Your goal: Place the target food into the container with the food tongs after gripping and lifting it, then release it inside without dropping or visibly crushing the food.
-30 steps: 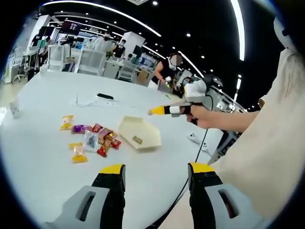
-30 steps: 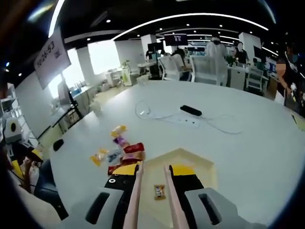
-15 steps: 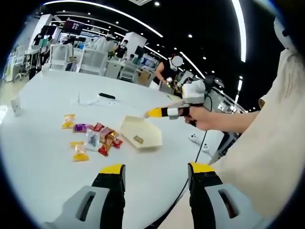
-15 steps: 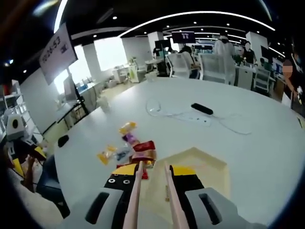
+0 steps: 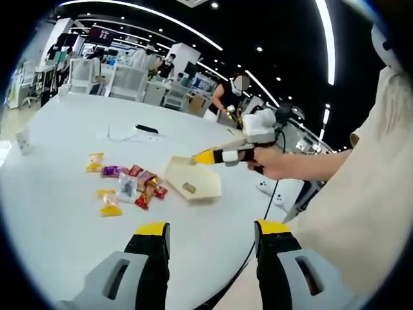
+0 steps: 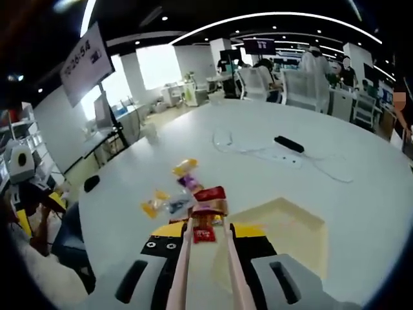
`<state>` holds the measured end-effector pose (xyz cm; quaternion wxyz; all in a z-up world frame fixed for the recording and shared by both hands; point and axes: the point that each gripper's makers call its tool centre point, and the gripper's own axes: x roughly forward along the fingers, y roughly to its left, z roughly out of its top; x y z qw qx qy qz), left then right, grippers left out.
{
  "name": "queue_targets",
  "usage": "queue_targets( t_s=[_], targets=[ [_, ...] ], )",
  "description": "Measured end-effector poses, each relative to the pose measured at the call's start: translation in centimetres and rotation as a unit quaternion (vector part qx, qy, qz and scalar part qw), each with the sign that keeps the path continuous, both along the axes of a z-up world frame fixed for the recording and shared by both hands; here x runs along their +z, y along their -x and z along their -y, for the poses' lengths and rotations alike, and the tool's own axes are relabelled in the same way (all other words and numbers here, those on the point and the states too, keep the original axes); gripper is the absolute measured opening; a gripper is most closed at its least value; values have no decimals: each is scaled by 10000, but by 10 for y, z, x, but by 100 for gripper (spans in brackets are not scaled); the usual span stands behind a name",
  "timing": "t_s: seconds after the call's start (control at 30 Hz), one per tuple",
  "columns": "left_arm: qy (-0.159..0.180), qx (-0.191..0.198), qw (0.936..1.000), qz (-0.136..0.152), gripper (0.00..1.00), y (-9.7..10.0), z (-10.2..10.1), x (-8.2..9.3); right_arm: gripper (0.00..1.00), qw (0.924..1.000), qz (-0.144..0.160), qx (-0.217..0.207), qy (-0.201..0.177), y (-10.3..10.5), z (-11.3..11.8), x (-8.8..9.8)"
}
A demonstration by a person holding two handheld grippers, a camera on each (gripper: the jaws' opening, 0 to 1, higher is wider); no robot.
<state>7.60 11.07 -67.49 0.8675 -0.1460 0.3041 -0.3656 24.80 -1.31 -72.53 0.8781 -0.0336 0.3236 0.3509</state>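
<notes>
Several wrapped snacks (image 5: 129, 186) lie in a loose pile on the white table (image 5: 58, 213), left of a cream container (image 5: 193, 177) that holds one small packet (image 5: 188, 188). My left gripper (image 5: 213, 230) hangs open over the near table edge with nothing in it. A hand holds my right gripper (image 5: 205, 157) above the container's far left rim, pointing at the pile. In the right gripper view my right gripper (image 6: 208, 231) is shut on beige food tongs (image 6: 182, 265). The tong arms stand apart, and their tips reach a red packet (image 6: 204, 232) at the pile's near edge. The container (image 6: 287, 232) lies to the right.
A black power strip (image 6: 288, 143) with a white cable lies farther back on the table. A small white device (image 5: 263, 187) sits near the table edge by the person's arm. Desks, chairs and people stand beyond the table. A sleeve fills the right side of the left gripper view.
My right gripper has swung left with the tongs, from over the container to the edge of the snack pile. The left gripper has stayed put.
</notes>
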Motion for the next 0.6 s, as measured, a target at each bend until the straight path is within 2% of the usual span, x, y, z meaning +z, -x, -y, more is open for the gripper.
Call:
queue_targets(
  t_s=[0.6],
  targets=[
    [8,41,10000,-18,52,-4,-1,-2,26,9998,-100,172,64,0,-11,-10]
  ],
)
